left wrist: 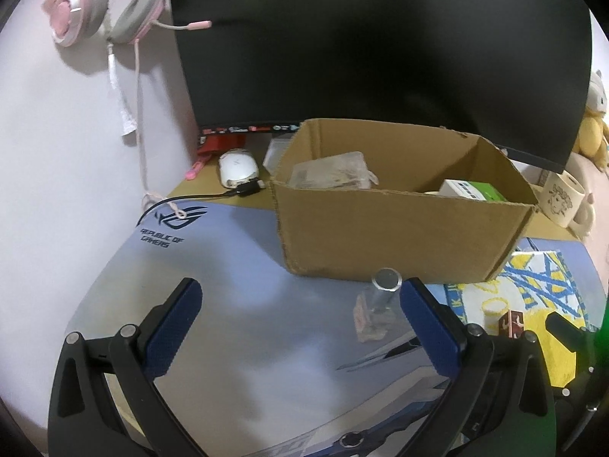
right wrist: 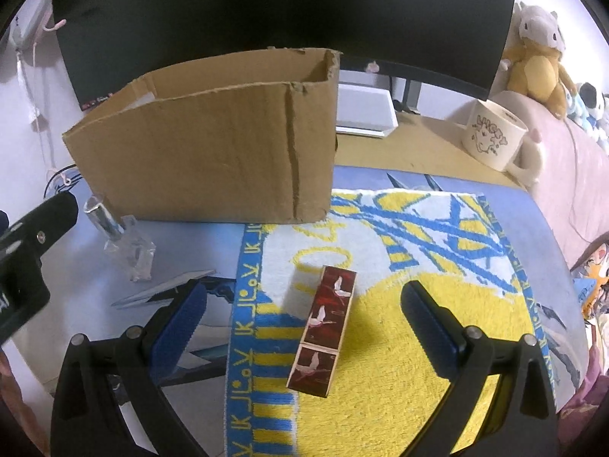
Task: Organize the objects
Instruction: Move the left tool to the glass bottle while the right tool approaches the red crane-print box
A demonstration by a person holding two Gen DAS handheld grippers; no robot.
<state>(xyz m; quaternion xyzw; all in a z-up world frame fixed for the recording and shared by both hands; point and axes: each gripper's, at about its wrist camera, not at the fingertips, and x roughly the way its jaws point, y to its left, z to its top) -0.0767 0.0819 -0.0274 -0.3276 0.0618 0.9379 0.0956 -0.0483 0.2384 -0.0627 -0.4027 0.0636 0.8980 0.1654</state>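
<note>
An open cardboard box (left wrist: 399, 236) stands on the desk mat; it also shows in the right wrist view (right wrist: 213, 156). Inside it lie a clear plastic packet (left wrist: 335, 171) and a white-green carton (left wrist: 472, 188). A clear glass bottle with a silver cap (left wrist: 380, 304) stands in front of the box, just left of my left gripper's right finger; it also shows in the right wrist view (right wrist: 121, 240). My left gripper (left wrist: 300, 320) is open and empty. A dark red slim box with crane pictures (right wrist: 323, 331) lies on the yellow-blue towel (right wrist: 399, 304) between the fingers of my open right gripper (right wrist: 304, 327).
A black curved monitor (left wrist: 361, 45) stands behind the box. Pink headphones (left wrist: 102, 3) hang on the left wall. A white mouse (left wrist: 238, 169) with cable lies at the back left. A cream mug (right wrist: 495, 137) and plush toys (right wrist: 536, 53) are at the right.
</note>
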